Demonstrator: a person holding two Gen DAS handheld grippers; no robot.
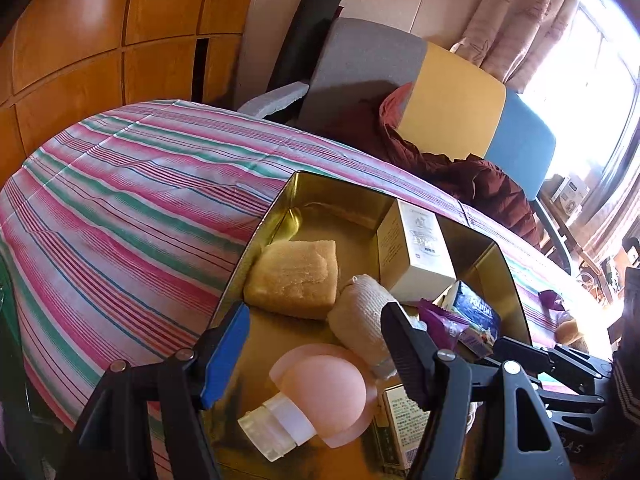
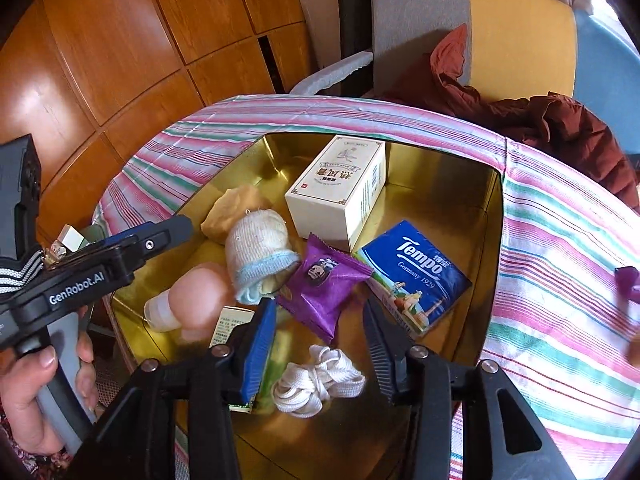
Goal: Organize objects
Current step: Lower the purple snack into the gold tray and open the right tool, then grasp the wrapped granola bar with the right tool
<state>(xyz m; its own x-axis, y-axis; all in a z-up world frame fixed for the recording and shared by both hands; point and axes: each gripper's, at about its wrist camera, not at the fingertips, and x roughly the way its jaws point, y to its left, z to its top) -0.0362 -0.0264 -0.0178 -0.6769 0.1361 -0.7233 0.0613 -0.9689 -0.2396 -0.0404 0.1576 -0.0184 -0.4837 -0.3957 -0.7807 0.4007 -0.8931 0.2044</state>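
A gold tin point(image 2: 494, 240) sits on the striped cloth and holds a white box point(image 2: 336, 188), a blue Tempo tissue pack point(image 2: 420, 268), a purple snack packet point(image 2: 324, 280), a rolled sock point(image 2: 256, 248), a yellow sponge point(image 2: 230, 208), a pink round bottle point(image 2: 196, 296) and a white lace bundle point(image 2: 318, 384). My right gripper point(image 2: 320, 346) hovers open over the lace, just short of the purple packet, with nothing between its pads. My left gripper point(image 1: 316, 356) stands open above the pink bottle point(image 1: 324, 392), beside the sock point(image 1: 360, 312), and grips nothing.
A striped cloth point(image 1: 120, 216) covers the table around the tin point(image 1: 256, 236). Behind it stands a grey, yellow and blue chair point(image 1: 452, 104) with a dark red jacket point(image 1: 480, 184). Wooden cabinet doors point(image 1: 100, 40) are at the left. A small purple item point(image 2: 626, 280) lies on the cloth at the right.
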